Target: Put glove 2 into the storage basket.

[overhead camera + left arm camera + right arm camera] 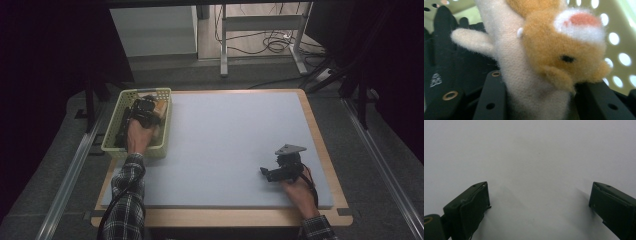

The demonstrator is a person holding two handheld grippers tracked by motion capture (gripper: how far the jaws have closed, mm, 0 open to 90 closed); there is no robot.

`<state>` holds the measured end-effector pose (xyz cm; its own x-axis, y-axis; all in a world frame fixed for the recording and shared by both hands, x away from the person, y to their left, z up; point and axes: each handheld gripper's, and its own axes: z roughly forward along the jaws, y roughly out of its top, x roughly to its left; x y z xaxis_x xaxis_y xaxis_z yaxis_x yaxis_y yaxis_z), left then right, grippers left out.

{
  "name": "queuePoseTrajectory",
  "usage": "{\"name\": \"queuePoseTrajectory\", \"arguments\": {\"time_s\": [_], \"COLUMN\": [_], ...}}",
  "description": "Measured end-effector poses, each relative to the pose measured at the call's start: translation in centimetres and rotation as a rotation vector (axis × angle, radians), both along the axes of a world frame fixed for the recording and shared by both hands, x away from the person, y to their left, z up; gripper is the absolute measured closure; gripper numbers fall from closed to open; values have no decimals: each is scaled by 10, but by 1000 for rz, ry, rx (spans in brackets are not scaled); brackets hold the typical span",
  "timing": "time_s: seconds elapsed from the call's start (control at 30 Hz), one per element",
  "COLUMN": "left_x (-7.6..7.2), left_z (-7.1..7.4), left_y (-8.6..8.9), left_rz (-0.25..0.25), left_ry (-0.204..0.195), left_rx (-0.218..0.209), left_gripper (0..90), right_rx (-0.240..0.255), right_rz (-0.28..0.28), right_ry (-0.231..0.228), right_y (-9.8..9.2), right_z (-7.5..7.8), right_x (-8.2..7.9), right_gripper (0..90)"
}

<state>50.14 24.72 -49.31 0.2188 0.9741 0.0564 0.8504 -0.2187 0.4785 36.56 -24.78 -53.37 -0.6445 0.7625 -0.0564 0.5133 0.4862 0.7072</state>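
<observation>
Snugly between the left gripper's jaws: a plush, cream body pinched at the sides, orange head leaning over the right-hand jaw. Looks grasped, pads apparently pressing the fur on both flanks, though contact on the right is partly hidden by the head. Just beyond the jaws, pale perforated basket wall; to the left of them, dark cloth-like items, too blurred to name.

From above, left gripper down inside the basket, the hand over its near half, a glimpse of orange plush beside the tip.

Right gripper: jaws spread wide, nothing between, plain grey mat ahead. From above, right gripper resting low near the mat's right edge, well apart from the basket.

Progress, judged: plush seized but not out of the basket; lift and placement on the mat seemingly left, or, equally possible, a drop-off in the basket nearly done. Cannot tell which.
</observation>
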Motion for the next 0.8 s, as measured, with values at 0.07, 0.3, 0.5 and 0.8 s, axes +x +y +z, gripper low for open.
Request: {"name": "queuePoseTrajectory", "arguments": {"time_s": [0.07, 0.3, 0.5, 0.8], "left_x": [2, 8, 5, -6], "left_z": [-2, -11, -5, 10], "left_y": [1, 4, 13, 21], "left_rz": [3, 37, 51, 32], "left_ry": [16, 73, 54, -16], "left_rx": [-26, -55, -115, -144], "left_gripper": [561, 325, 172, 100], "right_rx": [0, 0, 0, 0], "right_rz": [0, 0, 0, 0], "right_ry": [0, 0, 0, 0], "right_y": [0, 0, 0, 0], "right_z": [0, 0, 0, 0], "right_x": [0, 0, 0, 0], "right_gripper": [27, 27, 27, 27]}}
